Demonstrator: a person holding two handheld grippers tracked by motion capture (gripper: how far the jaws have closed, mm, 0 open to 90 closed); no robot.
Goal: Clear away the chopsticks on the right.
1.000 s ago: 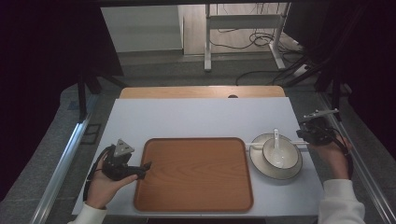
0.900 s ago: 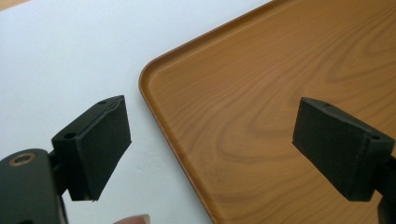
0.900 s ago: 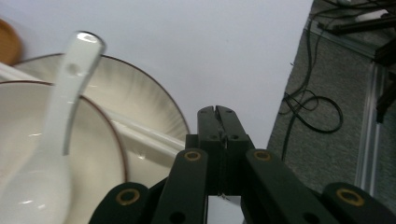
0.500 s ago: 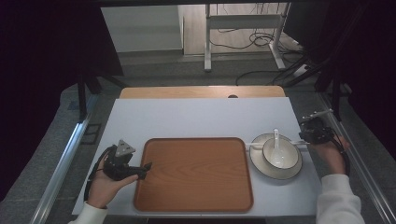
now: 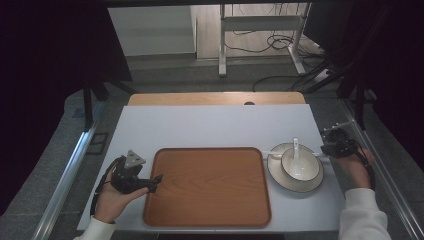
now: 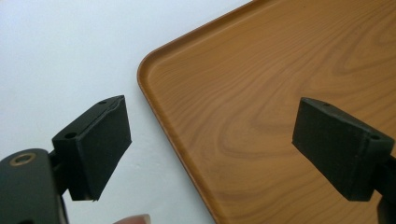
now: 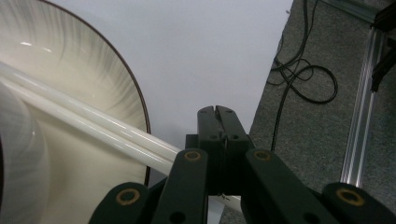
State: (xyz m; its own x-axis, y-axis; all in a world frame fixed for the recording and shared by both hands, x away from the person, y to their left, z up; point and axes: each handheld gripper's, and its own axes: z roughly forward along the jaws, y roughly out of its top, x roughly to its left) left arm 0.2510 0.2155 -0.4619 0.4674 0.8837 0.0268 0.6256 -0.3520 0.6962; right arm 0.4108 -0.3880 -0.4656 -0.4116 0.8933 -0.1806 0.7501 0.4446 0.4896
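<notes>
A brown wooden tray lies in the middle of the white table. My left gripper is open at the tray's left edge; in the left gripper view one jaw hangs over the table and the other over the tray, nothing between them. To the tray's right a dark-rimmed plate carries a white bowl with a spoon, and white chopsticks lie across the plate. My right gripper is shut just off the plate's right rim. In the right gripper view its jaws are pressed together, and the chopsticks run under its body.
A wooden strip borders the table's far edge. Metal rails run along both sides. Cables lie on the grey floor right of the table, and a desk frame stands beyond it.
The right hand has come down and a little nearer, toward the plate's right rim. The left hand and its gripper have stayed where they were.
</notes>
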